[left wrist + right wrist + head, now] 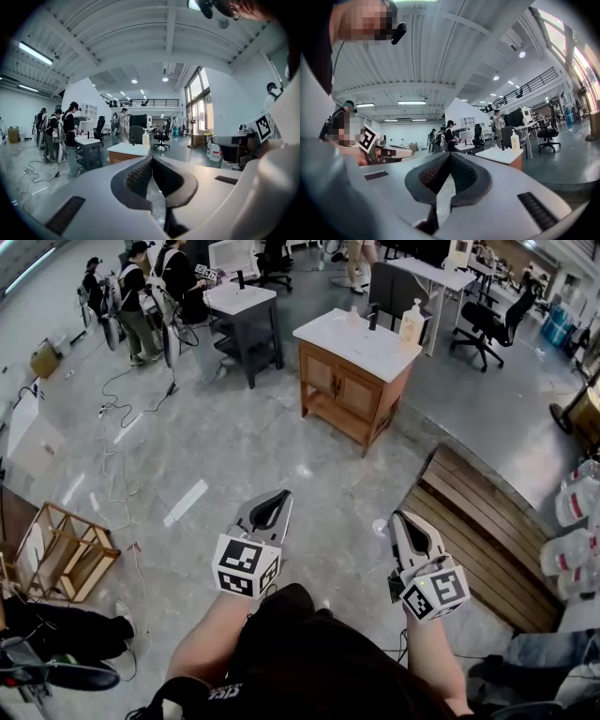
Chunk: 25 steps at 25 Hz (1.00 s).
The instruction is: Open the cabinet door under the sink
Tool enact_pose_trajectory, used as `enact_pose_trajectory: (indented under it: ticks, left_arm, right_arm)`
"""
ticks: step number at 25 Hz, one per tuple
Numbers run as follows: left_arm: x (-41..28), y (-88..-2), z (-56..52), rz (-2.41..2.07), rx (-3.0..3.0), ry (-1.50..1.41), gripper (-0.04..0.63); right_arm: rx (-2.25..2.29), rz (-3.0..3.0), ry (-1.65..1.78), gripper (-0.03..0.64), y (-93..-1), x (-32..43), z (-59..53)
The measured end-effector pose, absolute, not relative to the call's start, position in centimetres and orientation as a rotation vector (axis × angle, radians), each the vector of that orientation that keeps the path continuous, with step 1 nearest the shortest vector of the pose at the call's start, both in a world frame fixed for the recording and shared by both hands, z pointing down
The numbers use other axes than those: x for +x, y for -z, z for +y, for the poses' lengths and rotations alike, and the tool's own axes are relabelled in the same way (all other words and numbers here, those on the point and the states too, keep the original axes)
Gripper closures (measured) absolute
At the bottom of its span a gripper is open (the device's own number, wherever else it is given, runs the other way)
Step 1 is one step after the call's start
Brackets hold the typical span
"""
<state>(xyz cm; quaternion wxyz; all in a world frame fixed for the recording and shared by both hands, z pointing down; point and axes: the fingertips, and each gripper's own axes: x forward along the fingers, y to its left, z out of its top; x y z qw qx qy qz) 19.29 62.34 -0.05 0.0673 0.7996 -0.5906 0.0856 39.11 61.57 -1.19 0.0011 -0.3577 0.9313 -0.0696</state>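
Observation:
A wooden sink cabinet (349, 390) with a white top stands on the floor well ahead of me, its two front doors closed. A soap bottle (411, 322) and a dark faucet (373, 317) stand on its top. My left gripper (283, 495) is held in the air at lower centre, shut with nothing in it. My right gripper (396, 517) is beside it, also shut and empty. Both are far from the cabinet. The left gripper view has its jaws (151, 158) closed, with the cabinet (124, 153) small beyond them. In the right gripper view the shut gripper (450, 153) has the cabinet (507, 157) at its right.
A dark sink stand (242, 313) is behind and left of the cabinet, with several people (141, 296) near it. Cables (122, 418) trail over the floor. A wooden pallet (478, 531) and white jugs (574, 504) lie to the right, a wooden rack (66, 554) to the left.

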Motion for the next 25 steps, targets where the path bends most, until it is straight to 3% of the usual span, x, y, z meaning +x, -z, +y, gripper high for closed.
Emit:
enact_pose_trajectory:
  ticks: [13,25]
  left_arm:
    - [15.8,-2.0,54.1,-1.788,2.382,-0.265,0.577]
    - [1.9,-1.9,34.3,-1.664,2.473,-0.282,0.577]
  right_arm:
    - [-1.052,2.966,0.291,0.604,-1.4,34.2,53.4]
    - [-1.096,2.997,0.284,0.604,-0.6,16.9,34.7]
